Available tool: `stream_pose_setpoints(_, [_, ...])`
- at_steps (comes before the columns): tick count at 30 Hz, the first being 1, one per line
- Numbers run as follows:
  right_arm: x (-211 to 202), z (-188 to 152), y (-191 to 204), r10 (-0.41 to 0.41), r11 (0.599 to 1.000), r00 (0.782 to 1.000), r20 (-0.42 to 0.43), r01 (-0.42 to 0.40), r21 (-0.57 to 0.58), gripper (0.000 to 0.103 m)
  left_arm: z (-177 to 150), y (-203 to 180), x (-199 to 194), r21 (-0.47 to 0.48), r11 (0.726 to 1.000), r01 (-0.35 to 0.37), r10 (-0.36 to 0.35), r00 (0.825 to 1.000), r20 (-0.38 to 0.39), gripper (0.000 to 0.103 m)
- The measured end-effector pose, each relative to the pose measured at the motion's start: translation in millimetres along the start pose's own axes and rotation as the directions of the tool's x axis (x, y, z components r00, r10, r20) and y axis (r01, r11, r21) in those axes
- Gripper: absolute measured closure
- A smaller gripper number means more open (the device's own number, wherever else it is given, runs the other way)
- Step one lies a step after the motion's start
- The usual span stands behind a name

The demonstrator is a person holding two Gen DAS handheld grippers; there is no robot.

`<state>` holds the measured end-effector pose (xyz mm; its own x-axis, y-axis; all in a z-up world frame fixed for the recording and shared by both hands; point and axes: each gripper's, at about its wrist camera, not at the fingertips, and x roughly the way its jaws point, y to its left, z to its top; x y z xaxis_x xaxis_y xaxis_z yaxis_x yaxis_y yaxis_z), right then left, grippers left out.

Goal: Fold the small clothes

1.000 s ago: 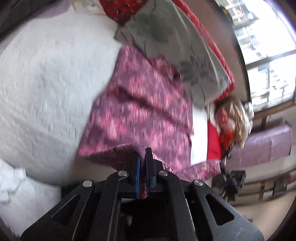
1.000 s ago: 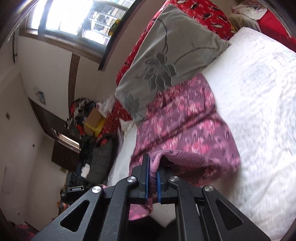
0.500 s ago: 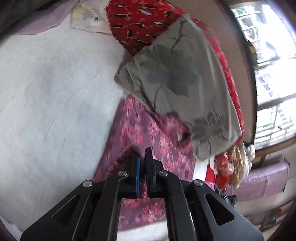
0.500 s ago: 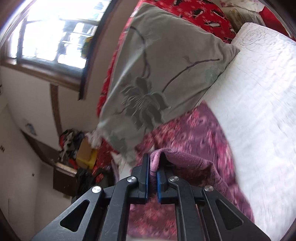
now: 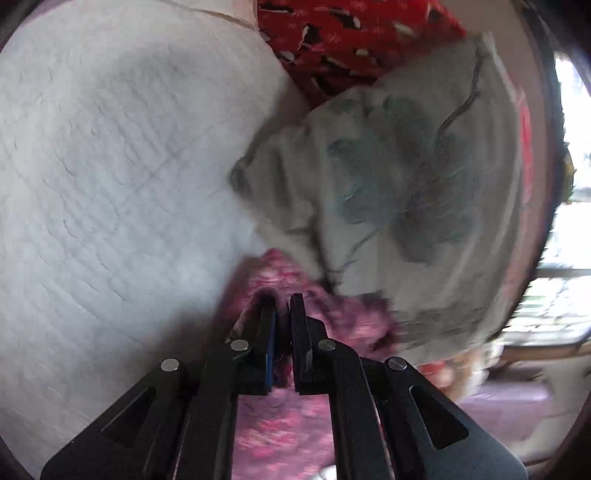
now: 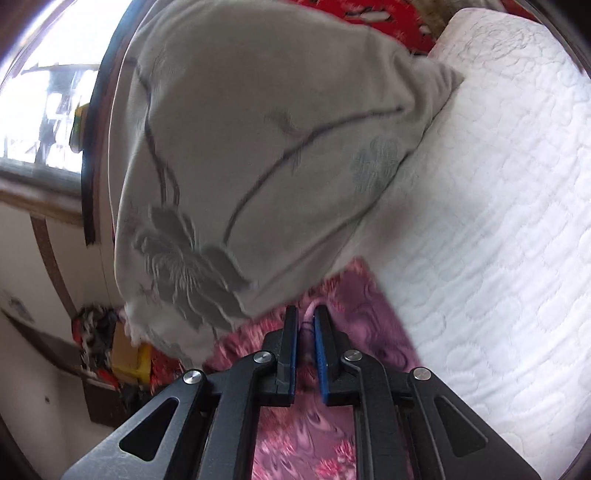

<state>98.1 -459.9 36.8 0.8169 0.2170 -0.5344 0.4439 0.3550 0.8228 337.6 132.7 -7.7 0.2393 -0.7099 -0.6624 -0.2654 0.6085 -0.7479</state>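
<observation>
A pink and purple flowered cloth [image 5: 351, 317] lies folded over on the white quilted bed [image 5: 110, 184], its far edge up against a grey flowered pillow [image 5: 399, 192]. My left gripper [image 5: 282, 299] holds a corner of it in a narrow gap, and its jaws are starting to open. In the right wrist view the same cloth [image 6: 369, 321] lies under my right gripper [image 6: 306, 310]. Those jaws are opening, and a thin fold of cloth stands loose between the blue pads. Both grippers point down at the pillow's lower edge [image 6: 258, 147].
The white quilt [image 6: 498, 221] spreads wide beside the cloth. A red patterned blanket [image 5: 343, 33] lies behind the pillow. A window [image 6: 44, 110] and a wall are beyond the bed's side, with piled clutter [image 6: 103, 332] on the floor below.
Both grippers carried the cloth's near edge forward and down over the rest of it, up to the pillow. The right jaws have parted; the left have parted slightly.
</observation>
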Motion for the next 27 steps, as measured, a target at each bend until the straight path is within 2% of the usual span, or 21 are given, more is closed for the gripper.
stream_pose_setpoints(1, [-9,4,0,0.014,1.000,0.999,0.034,-0.015,0.011,0.089,0,-1,-6,-0.009,0.999,0.040,-0.040,0.999,0.001,0.093])
stream_pose_setpoints(2, [-14,5,0,0.022,1.000,0.999,0.048,-0.022,0.011,0.087,-1,-3,-12,-0.001,0.999,0.048,-0.048,0.999,0.013,0.078])
stream_pose_setpoints(3, [-20,6,1,0.008,1.000,0.999,0.053,-0.008,-0.003,0.079,-3,-5,-22,0.021,0.999,0.047,-0.048,0.998,0.041,0.060])
stream_pose_setpoints(4, [-23,6,2,-0.023,0.999,0.999,0.047,0.024,-0.029,0.071,-5,-7,-31,0.044,0.998,0.036,-0.039,0.997,0.068,0.053])
stream_pose_setpoints(5, [-25,4,4,-0.064,0.995,0.997,0.037,0.066,-0.070,0.070,-6,-8,-38,0.062,0.998,0.024,-0.029,0.996,0.089,0.048])
stream_pose_setpoints(8, [-25,-7,9,-0.200,0.958,0.980,-0.003,0.195,-0.210,0.068,-17,-8,-47,0.120,0.993,-0.006,-0.005,0.996,0.091,0.047])
stream_pose_setpoints(12, [-9,-23,12,-0.329,0.889,0.944,-0.014,0.304,-0.343,0.057,-46,-10,-25,0.262,0.958,-0.114,0.111,0.993,0.026,0.047])
stream_pose_setpoints(15, [10,-29,17,-0.376,0.855,0.927,-0.008,0.344,-0.388,0.051,-61,-11,0,0.321,0.933,-0.162,0.177,0.984,-0.018,0.047])
stream_pose_setpoints(18, [34,-36,29,-0.389,0.834,0.921,-0.005,0.350,-0.426,0.050,-72,-18,16,0.366,0.909,-0.200,0.223,0.975,-0.021,0.047])
stream_pose_setpoints(20, [40,-39,38,-0.391,0.801,0.920,0.034,0.358,-0.480,0.053,-77,-26,20,0.404,0.886,-0.227,0.248,0.969,0.000,0.047])
stream_pose_setpoints(21, [45,-40,44,-0.402,0.773,0.915,0.043,0.364,-0.519,0.063,-78,-28,22,0.417,0.877,-0.239,0.258,0.966,0.011,0.047])
stream_pose_setpoints(22, [49,-41,49,-0.413,0.747,0.910,0.042,0.365,-0.555,0.091,-79,-28,24,0.423,0.872,-0.246,0.264,0.964,0.017,0.047])
stream_pose_setpoints(23, [53,-42,54,-0.429,0.720,0.903,0.043,0.370,-0.588,0.099,-79,-27,25,0.427,0.869,-0.251,0.267,0.964,0.023,0.047])
stream_pose_setpoints(25, [48,-41,63,-0.404,0.702,0.911,0.081,0.365,-0.612,0.099,-77,-26,25,0.424,0.869,-0.256,0.266,0.963,0.037,0.047])
stream_pose_setpoints(27, [33,-31,62,-0.338,0.751,0.931,0.137,0.355,-0.557,0.100,-71,-20,24,0.411,0.869,-0.276,0.275,0.959,0.062,0.047])
